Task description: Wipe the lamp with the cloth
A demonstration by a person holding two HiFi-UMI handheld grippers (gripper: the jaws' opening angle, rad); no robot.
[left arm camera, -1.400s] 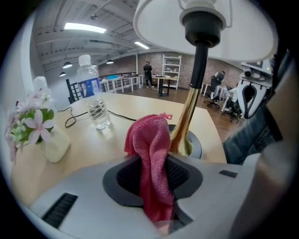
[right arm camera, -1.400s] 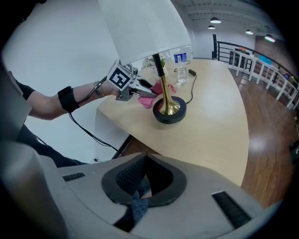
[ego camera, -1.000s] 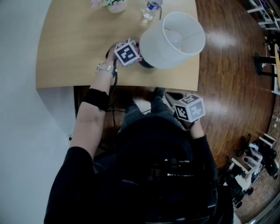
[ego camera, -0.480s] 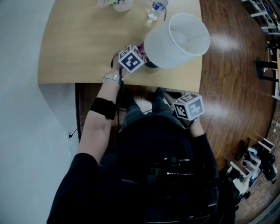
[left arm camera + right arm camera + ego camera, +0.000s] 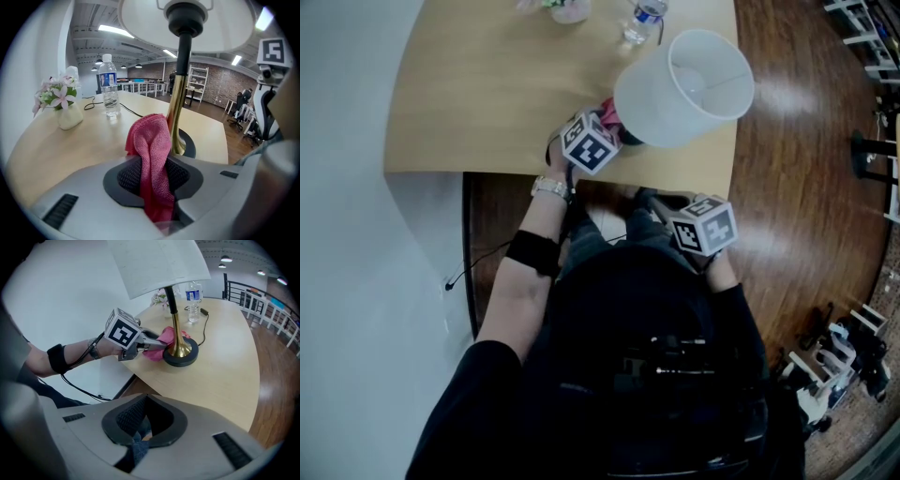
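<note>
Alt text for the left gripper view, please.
The left claw clamps a pink cloth, its free end against the lamp's brass stem just above the black base. Behind, on the table, stand a water bottle and a flower vase; the white shade fills the top.

Lamp (image 5: 684, 84): white shade, dark upper stem, brass lower stem flaring onto a round black base. It stands upright near your edge of the table (image 5: 487, 94), at 1 o'clock in your head view.
Cloth (image 5: 151, 150): pink, coarse-woven and bunched. Your left gripper (image 5: 157, 346) has it clamped, with a fold sticking out past the jaws.
Contact: the cloth touches the brass flare low on the stem, at its 9 o'clock in your left gripper view.
</note>
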